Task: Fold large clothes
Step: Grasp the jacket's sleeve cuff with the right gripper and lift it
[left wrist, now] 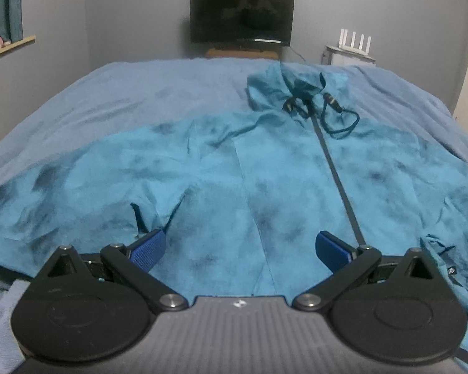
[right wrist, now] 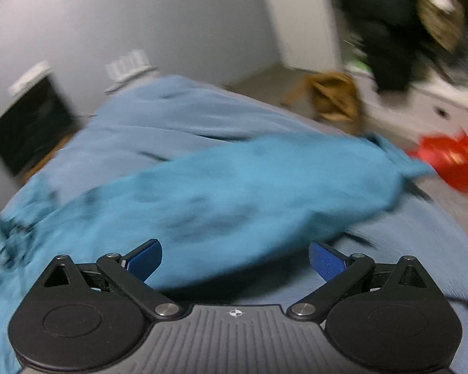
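A teal zip-up hooded jacket lies spread face up on the bed, hood at the far end, dark zipper running toward me. My left gripper is open and empty, just above the jacket's near hem. In the blurred right wrist view, one sleeve of the jacket stretches to the right toward the bed's edge. My right gripper is open and empty, over the near edge of that sleeve.
The bed has a blue sheet. A dark TV and a white router stand beyond its far end. A brown bag, a white dresser and a red object are off the bed's right side.
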Motion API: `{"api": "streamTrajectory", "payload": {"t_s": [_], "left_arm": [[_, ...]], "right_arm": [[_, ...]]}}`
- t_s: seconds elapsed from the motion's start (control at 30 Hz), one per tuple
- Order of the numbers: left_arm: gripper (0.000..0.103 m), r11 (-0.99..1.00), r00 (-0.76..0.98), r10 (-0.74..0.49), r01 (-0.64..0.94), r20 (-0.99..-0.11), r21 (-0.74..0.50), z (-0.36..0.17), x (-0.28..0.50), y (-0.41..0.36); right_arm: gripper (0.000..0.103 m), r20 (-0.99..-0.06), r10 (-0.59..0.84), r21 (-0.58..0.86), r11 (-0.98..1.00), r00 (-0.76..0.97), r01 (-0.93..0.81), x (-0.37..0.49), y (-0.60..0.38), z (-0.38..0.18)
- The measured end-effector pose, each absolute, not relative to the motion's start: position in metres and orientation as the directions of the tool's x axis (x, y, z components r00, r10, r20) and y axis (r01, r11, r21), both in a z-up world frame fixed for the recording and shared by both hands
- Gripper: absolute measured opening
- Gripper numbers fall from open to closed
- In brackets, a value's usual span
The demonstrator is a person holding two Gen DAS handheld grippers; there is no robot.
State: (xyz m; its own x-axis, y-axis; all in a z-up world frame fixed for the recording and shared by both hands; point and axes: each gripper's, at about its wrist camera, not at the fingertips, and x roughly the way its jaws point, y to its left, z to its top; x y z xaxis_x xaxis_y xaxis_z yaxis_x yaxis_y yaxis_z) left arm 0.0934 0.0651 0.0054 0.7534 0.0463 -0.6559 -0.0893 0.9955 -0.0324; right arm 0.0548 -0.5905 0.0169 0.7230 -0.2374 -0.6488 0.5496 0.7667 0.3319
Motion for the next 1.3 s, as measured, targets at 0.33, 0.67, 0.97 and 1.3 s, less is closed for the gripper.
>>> {"api": "streamTrajectory", "payload": {"t_s": [0.33, 0.67, 0.97, 1.3], "left_arm": [[0.103, 0.995, 0.701, 0.010, -0.080, -0.714, -0.065, -0.012, 0.119, 0.071], [0.103, 0.997, 0.660, -0.005, -0.051, -0.751, -0.051, -0.026, 0.133, 0.065], [0.103, 0.997, 0.651, -0.011, -0.051, -0.759, -0.057, -0.031, 0.140, 0.065], [0.103, 0.997, 0.691, -0.027, -0.036, -0.723, -0.072, -0.022, 0.131, 0.063]], "right_arm": [[0.058, -0.649, -0.274, 0.501, 0.549, 0.710, 0.669, 0.035, -0.654, -0.037], [0.056, -0.614, -0.289, 0.622, 0.396, 0.734, 0.676, 0.058, -0.695, -0.079], [0.015, -0.601, -0.379, 0.571, 0.413, 0.703, 0.710, 0.073, -0.703, -0.069], [0.004, -0.398, -0.451, 0.365, 0.721, 0.799, 0.589, 0.092, -0.618, 0.053]]}}
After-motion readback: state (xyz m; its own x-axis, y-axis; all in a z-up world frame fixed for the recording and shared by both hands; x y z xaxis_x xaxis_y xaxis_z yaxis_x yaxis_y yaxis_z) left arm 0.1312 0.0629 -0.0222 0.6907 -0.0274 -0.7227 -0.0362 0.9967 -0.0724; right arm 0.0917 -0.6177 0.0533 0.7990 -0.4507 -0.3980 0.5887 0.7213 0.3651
